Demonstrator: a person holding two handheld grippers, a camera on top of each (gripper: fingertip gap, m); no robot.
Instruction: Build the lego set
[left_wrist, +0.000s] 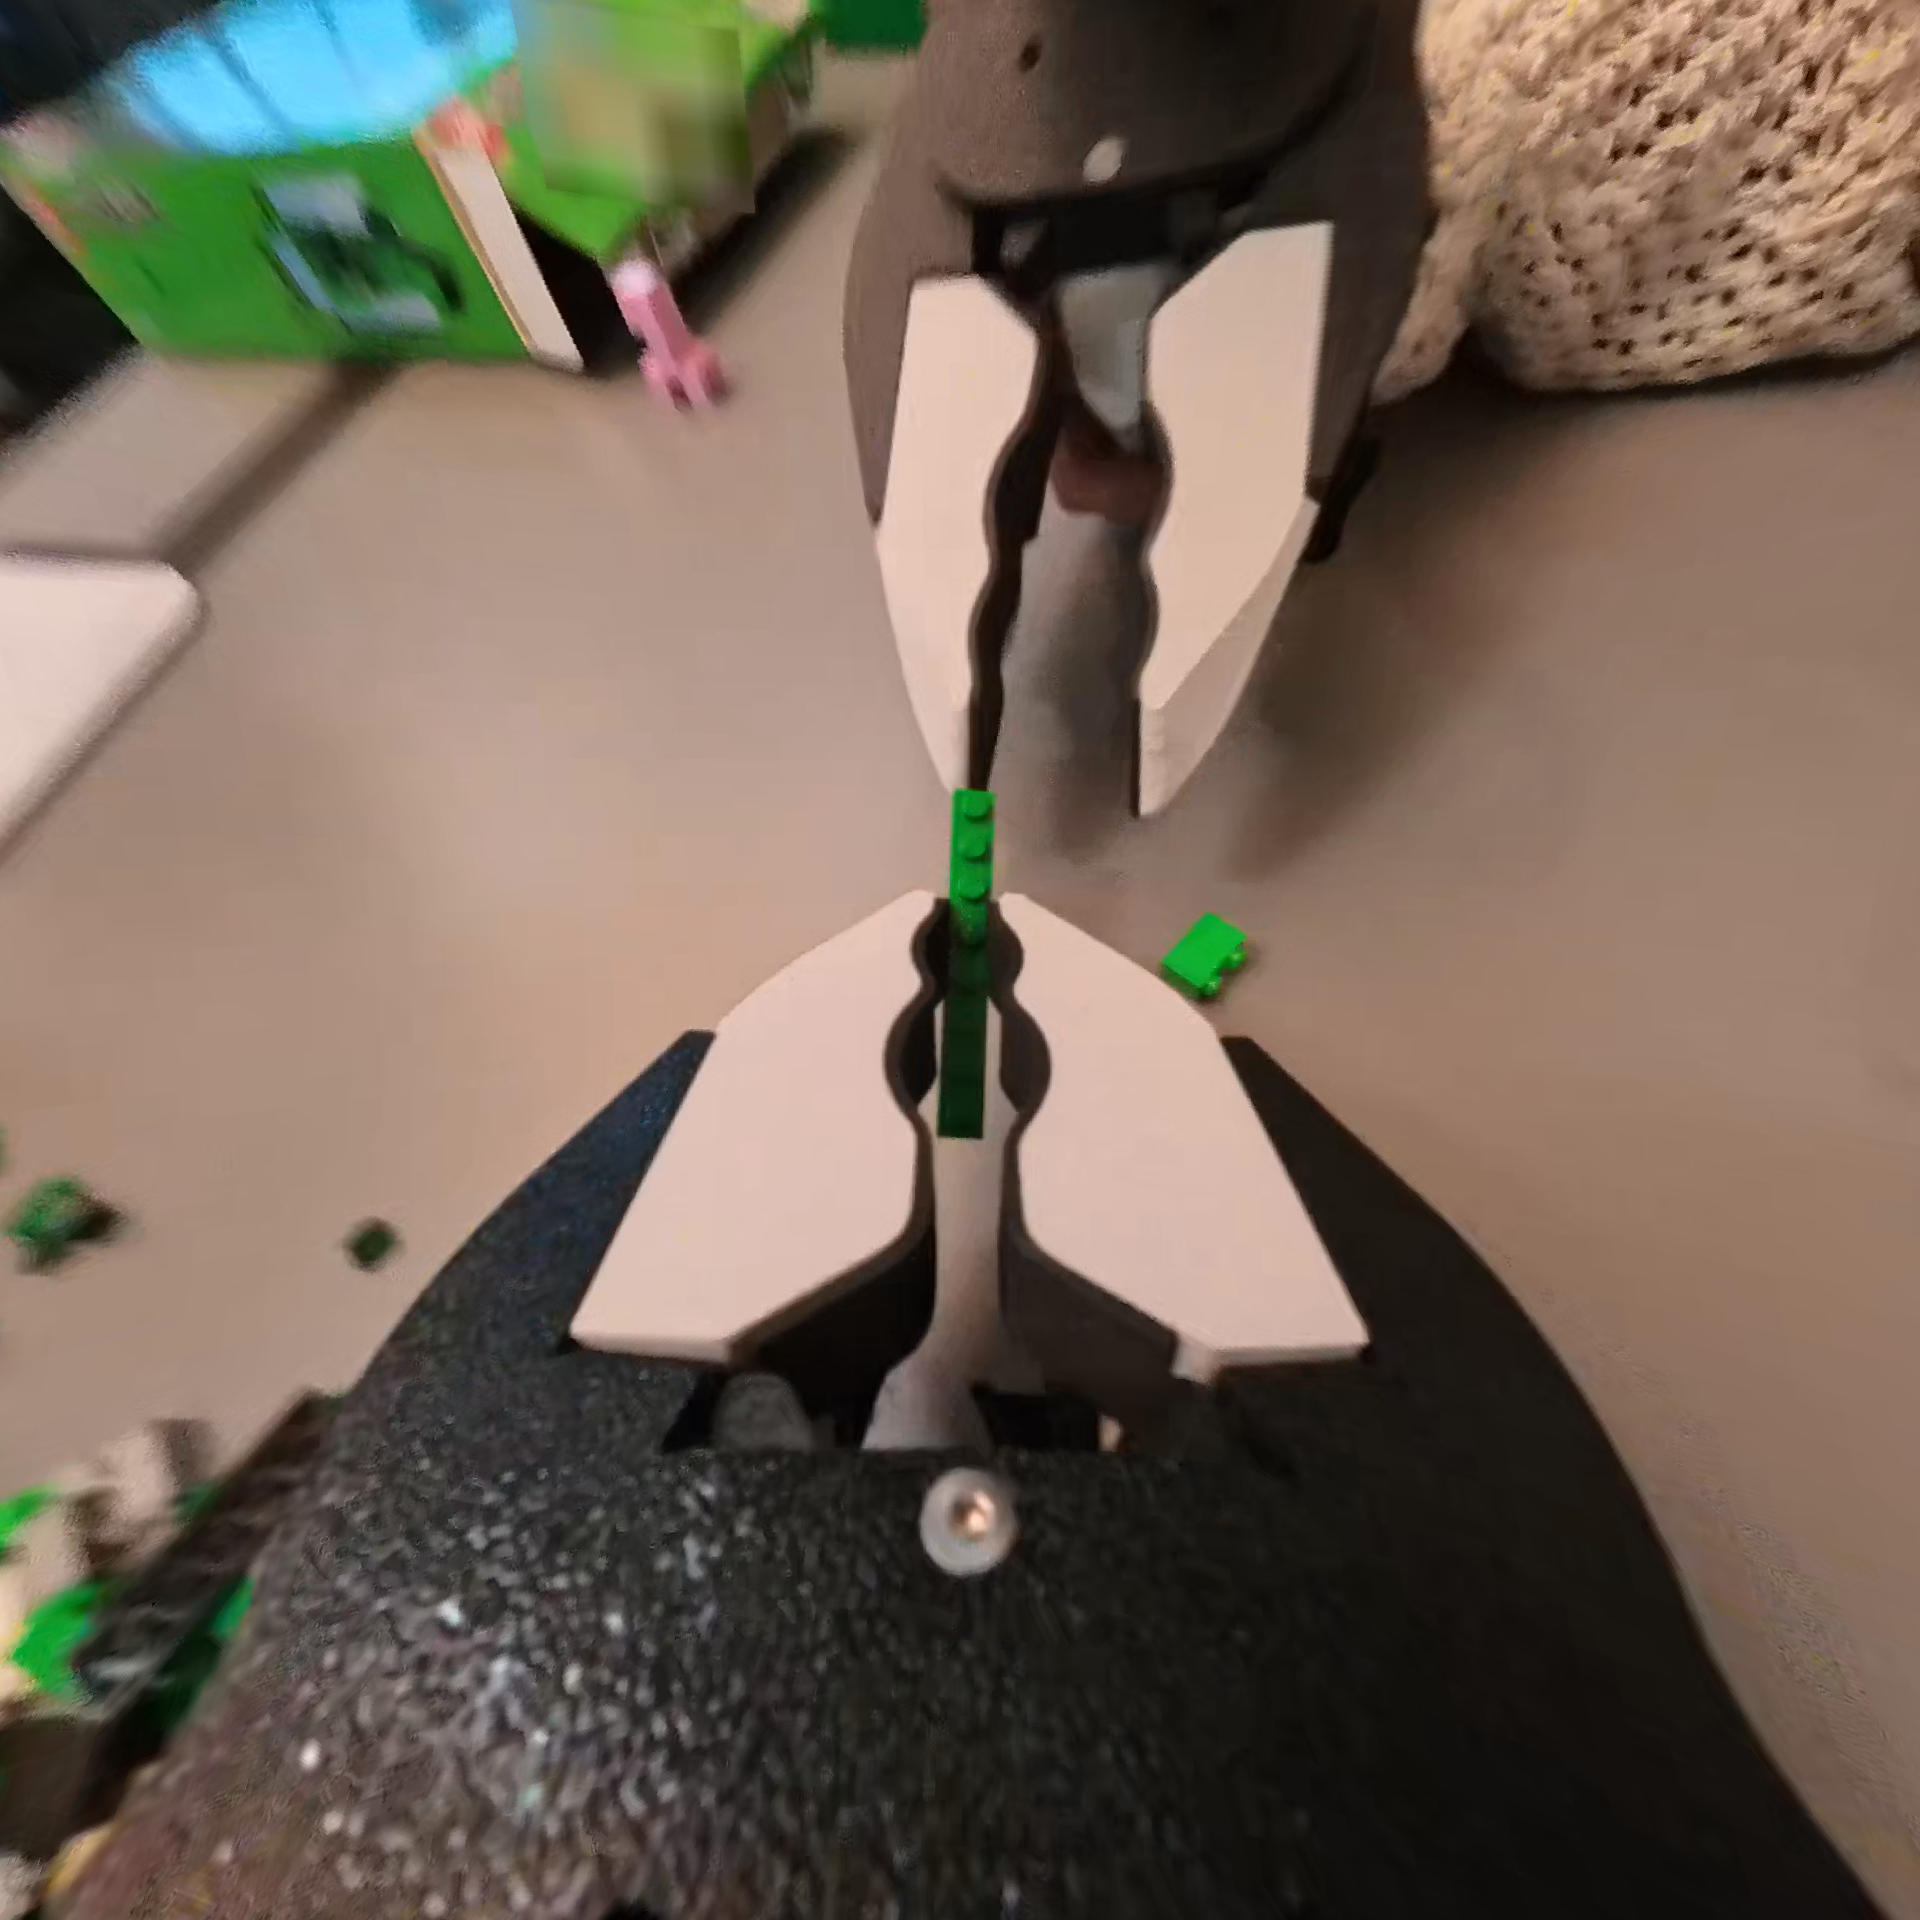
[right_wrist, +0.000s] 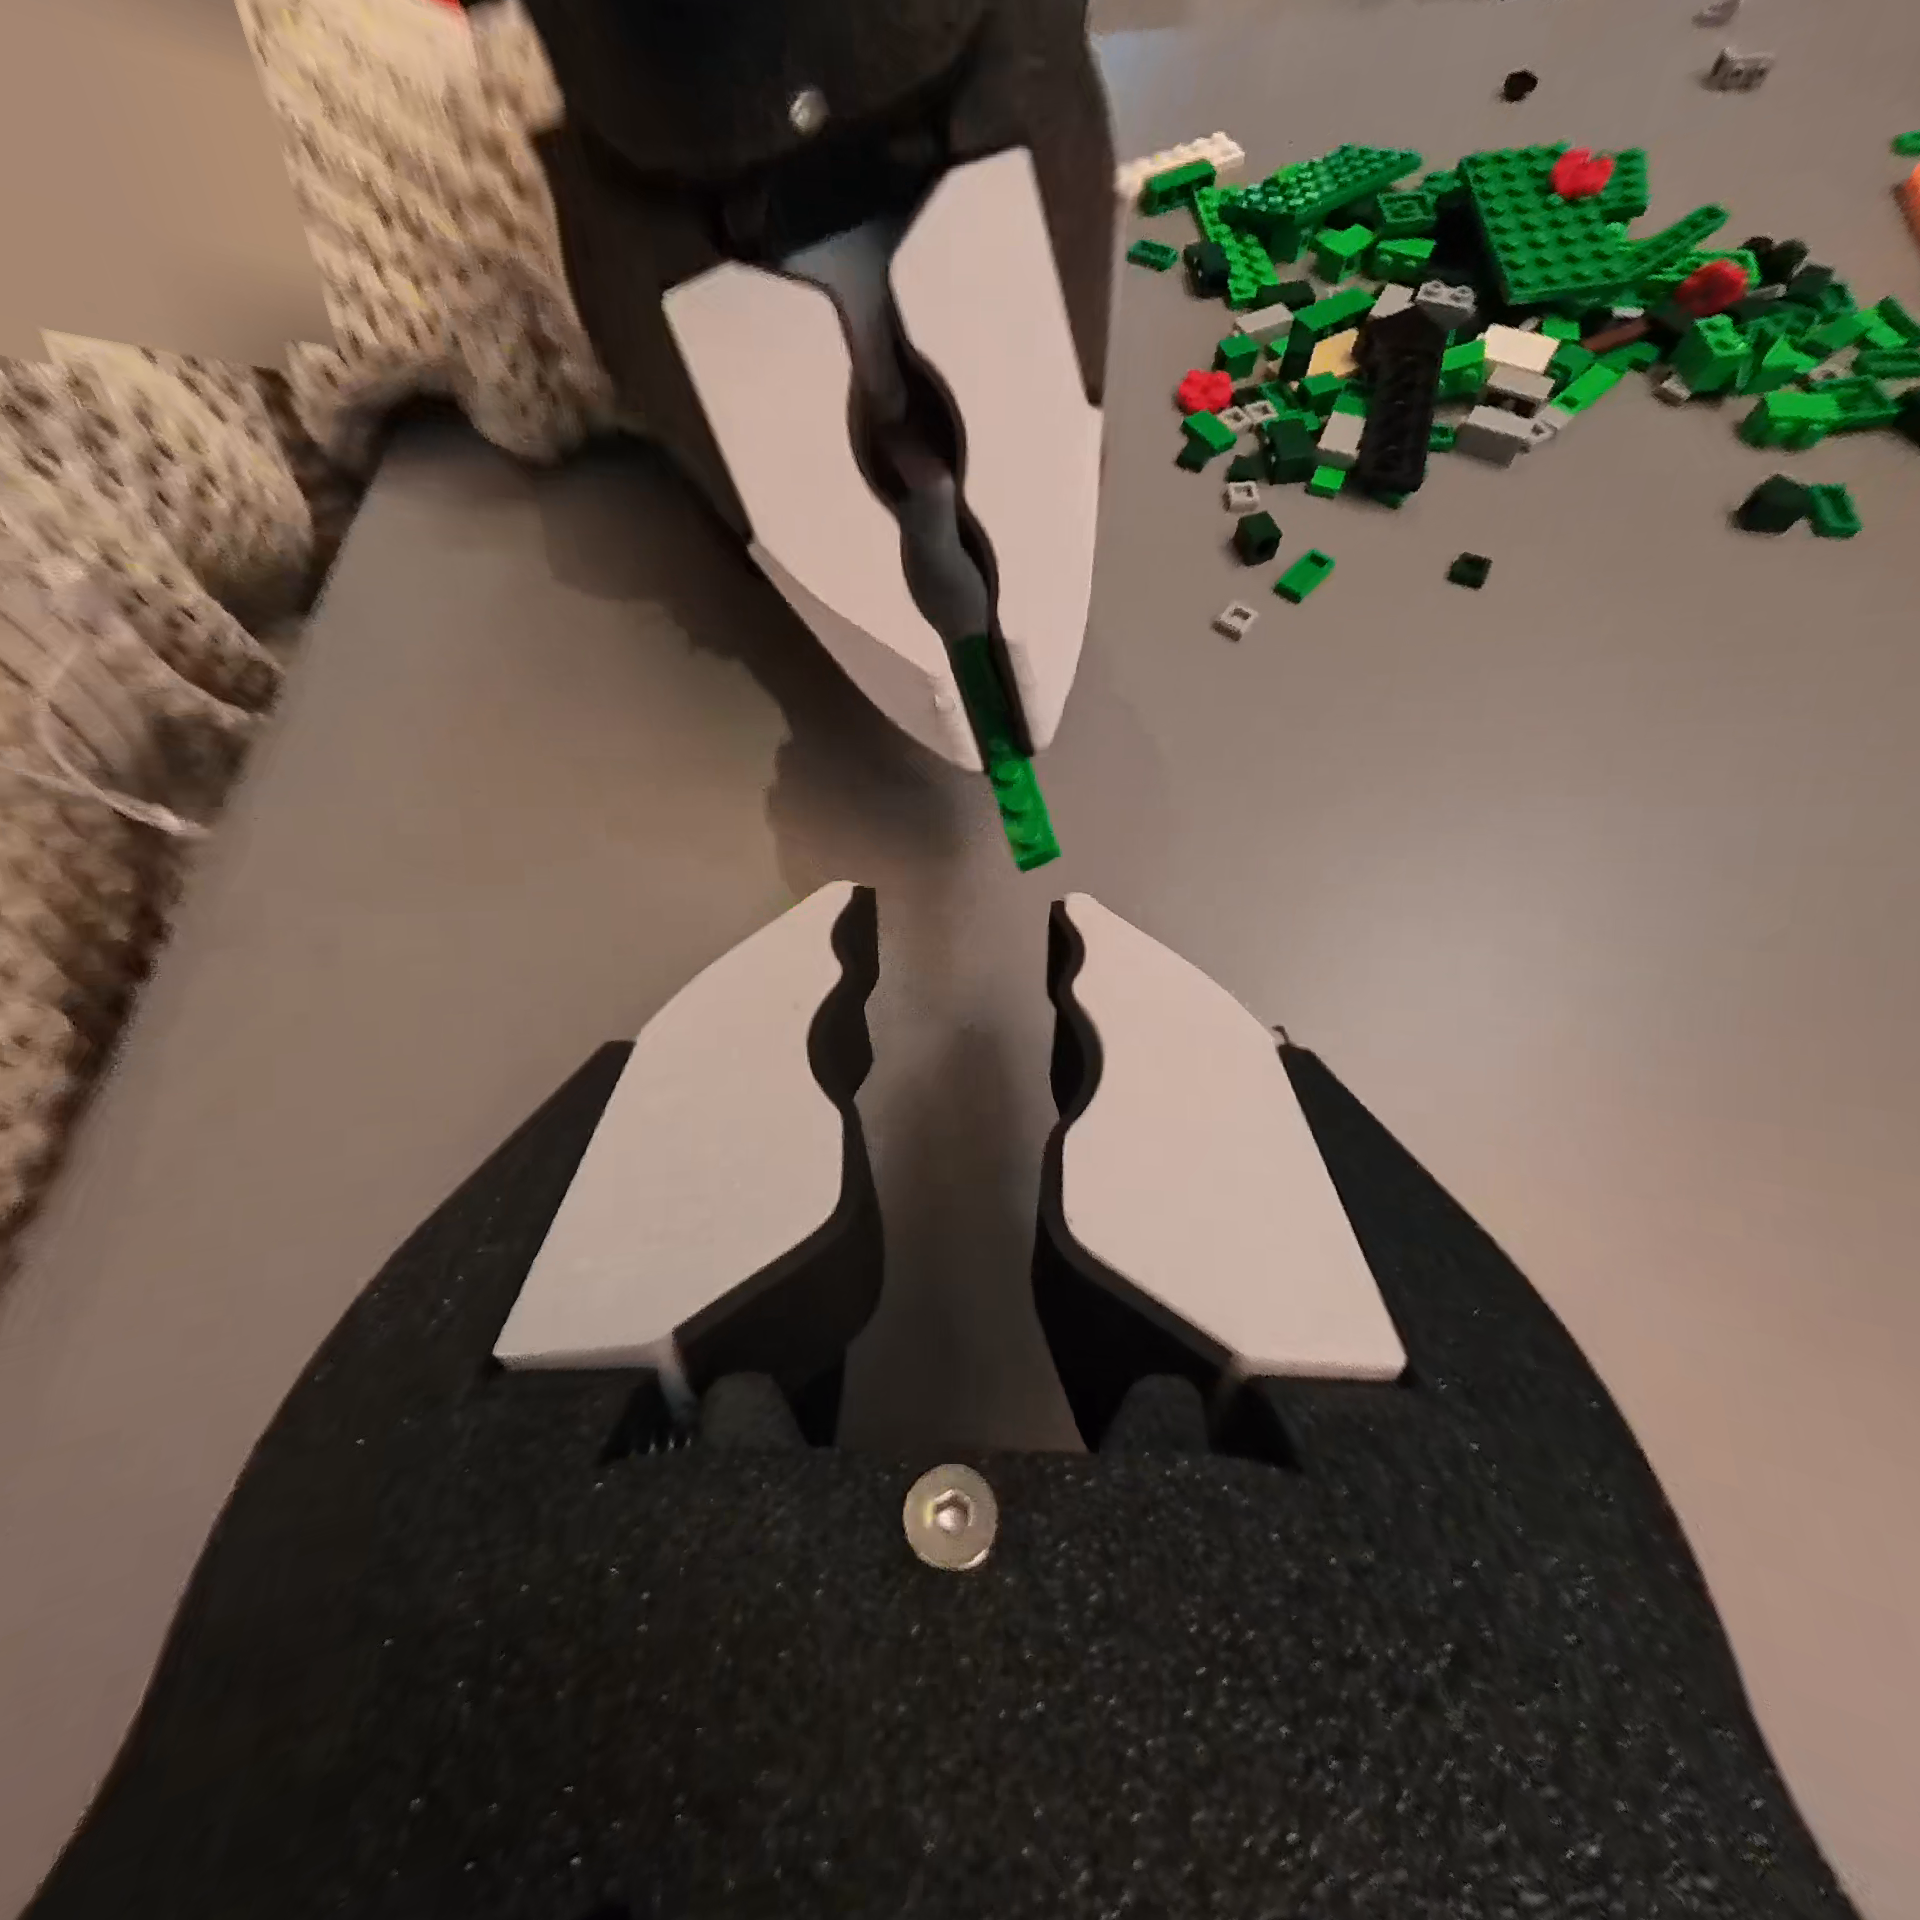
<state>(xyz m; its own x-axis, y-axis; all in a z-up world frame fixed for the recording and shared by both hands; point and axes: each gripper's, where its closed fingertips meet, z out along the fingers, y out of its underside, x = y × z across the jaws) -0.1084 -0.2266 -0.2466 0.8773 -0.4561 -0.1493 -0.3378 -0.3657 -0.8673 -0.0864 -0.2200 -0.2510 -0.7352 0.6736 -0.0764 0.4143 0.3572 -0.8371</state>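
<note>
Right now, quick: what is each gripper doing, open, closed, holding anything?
Left gripper: closed on the long green plate.
Right gripper: open, holding nothing.

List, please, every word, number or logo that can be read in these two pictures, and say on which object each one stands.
No text can be read in either view.
Green box, far left in the left wrist view: it carries printing, but it is too blurred to read.
Left claw, right claw, long green plate, brick pile: no writing is visible on them.
</note>
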